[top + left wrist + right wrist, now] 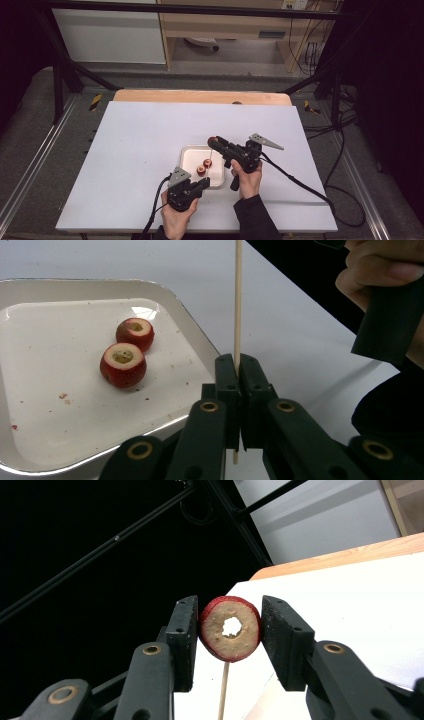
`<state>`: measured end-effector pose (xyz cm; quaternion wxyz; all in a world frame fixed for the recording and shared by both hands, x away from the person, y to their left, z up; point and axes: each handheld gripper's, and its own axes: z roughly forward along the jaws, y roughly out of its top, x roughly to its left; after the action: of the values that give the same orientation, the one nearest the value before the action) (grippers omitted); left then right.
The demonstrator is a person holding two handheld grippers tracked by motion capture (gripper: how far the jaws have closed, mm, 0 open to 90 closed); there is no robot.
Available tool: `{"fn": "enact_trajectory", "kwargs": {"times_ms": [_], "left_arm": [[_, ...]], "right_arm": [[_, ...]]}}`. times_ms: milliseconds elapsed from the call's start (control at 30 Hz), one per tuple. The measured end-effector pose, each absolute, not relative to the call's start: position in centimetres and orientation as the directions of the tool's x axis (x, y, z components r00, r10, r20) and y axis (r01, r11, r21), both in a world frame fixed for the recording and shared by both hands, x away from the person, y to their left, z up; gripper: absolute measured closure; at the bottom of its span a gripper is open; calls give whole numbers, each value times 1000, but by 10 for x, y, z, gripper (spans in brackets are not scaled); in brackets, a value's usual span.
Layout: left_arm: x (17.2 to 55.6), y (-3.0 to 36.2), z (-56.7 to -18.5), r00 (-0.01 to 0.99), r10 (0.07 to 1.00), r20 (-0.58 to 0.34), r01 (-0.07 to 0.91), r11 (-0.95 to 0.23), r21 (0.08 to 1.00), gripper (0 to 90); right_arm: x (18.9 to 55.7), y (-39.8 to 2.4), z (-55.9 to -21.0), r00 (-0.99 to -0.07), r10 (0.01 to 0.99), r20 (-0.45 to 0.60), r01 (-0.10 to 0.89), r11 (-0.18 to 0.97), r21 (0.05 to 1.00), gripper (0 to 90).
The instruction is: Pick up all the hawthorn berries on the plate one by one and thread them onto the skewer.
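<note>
Hand-held gripper (pixel 227 635) around red cored fruit (pixel 231 628), pale cut face.

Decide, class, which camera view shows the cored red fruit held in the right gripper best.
The right gripper view: the cored red fruit faces the camera between the right gripper's jaws, hole visible, skewer below. The high view shows a small red blob.
</note>
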<state>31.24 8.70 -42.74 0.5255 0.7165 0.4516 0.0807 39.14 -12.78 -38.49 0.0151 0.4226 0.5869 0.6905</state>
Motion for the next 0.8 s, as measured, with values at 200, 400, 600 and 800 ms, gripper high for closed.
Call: {"fn": "enact_trajectory", "kwargs": {"times_ms": [200, 400, 600, 800], "left_arm": [[312, 87, -429, 564, 728, -390, 569, -1, 822, 886], [312, 89, -427, 559, 739, -376, 565, -8, 825, 885], [315, 86, -430, 585, 750, -310, 545, -80, 834, 888], [313, 89, -430, 622, 746, -238, 520, -167, 838, 888]], "right_arm": [[388, -128, -385, -653, 521, 550, 466, -296, 834, 599], [386, -126, -388, -658, 521, 544, 475, -273, 836, 599], [385, -127, -388, -668, 524, 528, 491, -223, 842, 600], [388, -133, -384, -680, 507, 529, 530, -159, 833, 600]]}}
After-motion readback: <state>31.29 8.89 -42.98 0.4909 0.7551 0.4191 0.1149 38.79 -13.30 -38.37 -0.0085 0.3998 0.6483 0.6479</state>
